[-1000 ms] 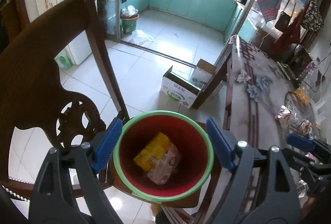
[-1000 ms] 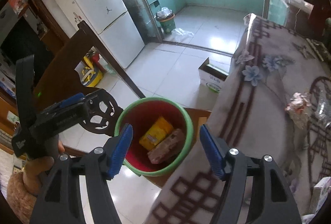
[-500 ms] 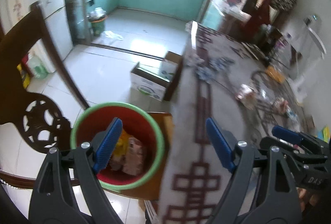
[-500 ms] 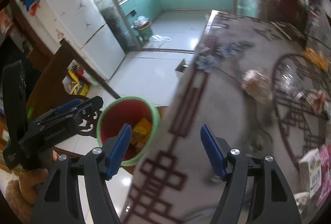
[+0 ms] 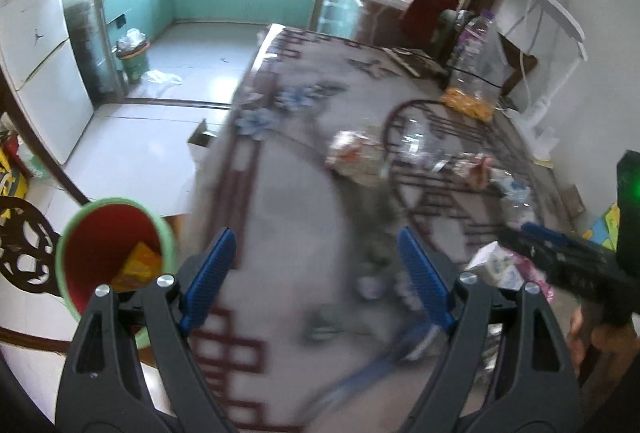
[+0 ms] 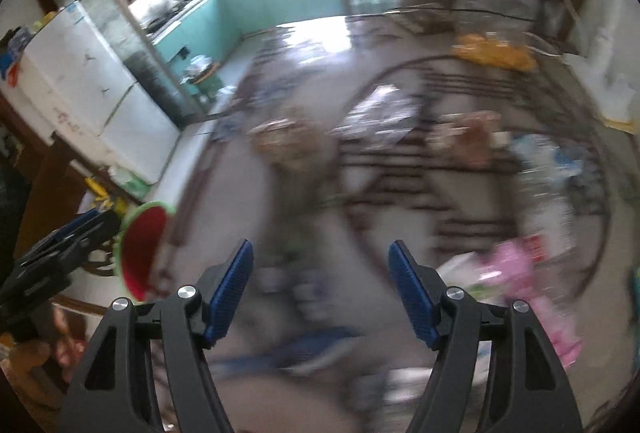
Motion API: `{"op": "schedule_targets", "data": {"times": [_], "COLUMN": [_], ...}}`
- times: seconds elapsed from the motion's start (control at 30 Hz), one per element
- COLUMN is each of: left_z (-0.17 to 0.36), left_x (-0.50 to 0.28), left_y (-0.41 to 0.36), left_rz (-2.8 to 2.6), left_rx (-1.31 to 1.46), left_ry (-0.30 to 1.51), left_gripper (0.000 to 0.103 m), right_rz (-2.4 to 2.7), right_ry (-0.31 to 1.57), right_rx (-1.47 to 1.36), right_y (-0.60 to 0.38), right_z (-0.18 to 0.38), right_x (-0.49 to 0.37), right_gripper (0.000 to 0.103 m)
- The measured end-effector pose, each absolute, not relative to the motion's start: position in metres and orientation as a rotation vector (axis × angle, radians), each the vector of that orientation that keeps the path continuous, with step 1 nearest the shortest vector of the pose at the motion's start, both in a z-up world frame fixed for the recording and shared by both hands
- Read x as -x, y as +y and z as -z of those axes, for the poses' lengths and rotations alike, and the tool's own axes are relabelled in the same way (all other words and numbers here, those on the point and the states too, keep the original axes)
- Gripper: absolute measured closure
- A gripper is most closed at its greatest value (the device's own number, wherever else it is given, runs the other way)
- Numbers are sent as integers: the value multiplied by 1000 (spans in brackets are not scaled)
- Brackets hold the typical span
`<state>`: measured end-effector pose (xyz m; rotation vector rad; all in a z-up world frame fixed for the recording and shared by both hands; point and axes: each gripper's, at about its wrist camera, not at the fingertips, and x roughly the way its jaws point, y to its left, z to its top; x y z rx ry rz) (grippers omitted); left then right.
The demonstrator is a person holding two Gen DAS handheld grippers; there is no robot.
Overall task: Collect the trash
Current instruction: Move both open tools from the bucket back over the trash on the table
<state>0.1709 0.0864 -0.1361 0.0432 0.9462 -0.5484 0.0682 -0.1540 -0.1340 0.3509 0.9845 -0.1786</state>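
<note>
A red bin with a green rim [image 5: 108, 245] stands on a chair seat at the table's left edge and holds a yellow packet [image 5: 138, 265]; it also shows in the right wrist view [image 6: 142, 249]. My left gripper [image 5: 316, 269] is open and empty over the patterned tablecloth [image 5: 288, 193]. My right gripper [image 6: 320, 281] is open and empty over the same cloth, and its view is blurred. Crumpled wrappers [image 5: 356, 155] and a clear plastic bottle [image 5: 420, 145] lie mid-table. A white carton [image 5: 494, 267] and a pink packet [image 6: 520, 265] lie at the right.
A carved wooden chair back [image 5: 20, 245] stands left of the bin. A bag of orange snacks [image 5: 466, 103] and a tall bottle [image 5: 476, 45] stand at the table's far side. A cardboard box [image 5: 202, 143] sits on the tiled floor.
Both grippers have swung right, from above the bin to over the table. The bin has slid to the left of both views. Both stay open and empty.
</note>
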Motion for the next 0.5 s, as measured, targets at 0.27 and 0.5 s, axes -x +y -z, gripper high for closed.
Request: {"op": "schedule_targets", "data": {"times": [0.27,0.5], "left_z": [137,135], "left_x": [-138,-138], "left_y": [17,-28], "left_rz": [546,530], "left_rx": [-63,-123], "left_ry": [952,955], "left_gripper": [22,22], "right_rz": [228,210], "right_ry": [1033,1126], "right_rx": [-392,-390], "right_y": [-275,-307], "right_z": [158,200], "right_x": [-106,-158], "right_gripper": [35,35]}}
